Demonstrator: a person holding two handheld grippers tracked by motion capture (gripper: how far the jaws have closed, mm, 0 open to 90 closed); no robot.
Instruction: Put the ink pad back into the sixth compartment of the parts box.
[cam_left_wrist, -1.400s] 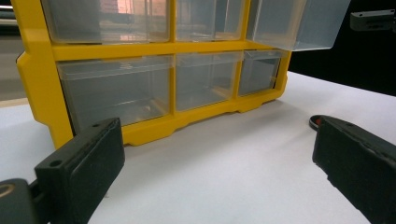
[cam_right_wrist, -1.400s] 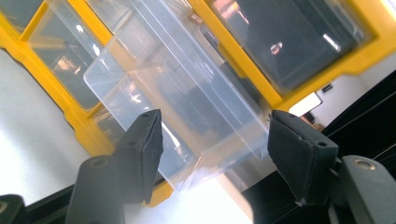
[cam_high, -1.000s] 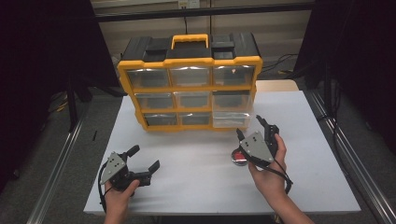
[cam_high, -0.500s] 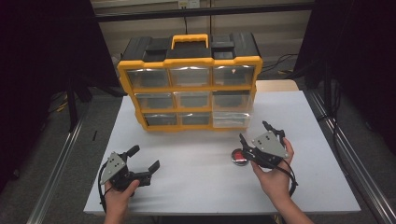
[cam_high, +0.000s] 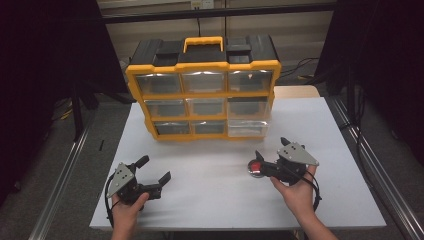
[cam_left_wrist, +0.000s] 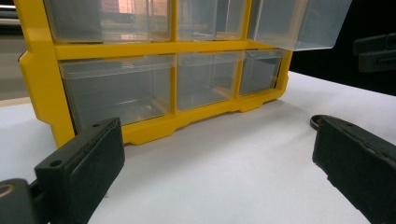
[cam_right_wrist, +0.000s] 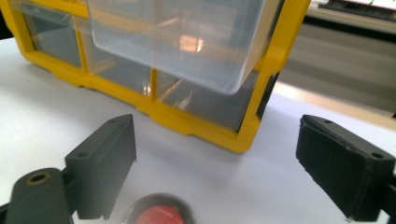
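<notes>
Right gripper (cam_high: 272, 157) lower, nearer red disc (cam_high: 257, 168).

— What did the organiser (cam_high: 202, 92) look like up close?

— Its frame was glossy yellow plastic with a matt black top, and the 9 drawers were clear, smooth plastic that caught reflections. One pulled-out drawer (cam_right_wrist: 177, 37) looked slightly frosted.

— And the table (cam_high: 215, 175)?

— A matt white surface, smooth and even, with no shine.

— The small round thing (cam_high: 256, 168)?

— A shiny metal-looking rim around a glossy red middle.

— The tools?

— The right gripper (cam_high: 270, 156) had matt black jaws with a faintly grainy face and a dull grey plate on top. The left gripper (cam_high: 152, 168) looked the same.
</notes>
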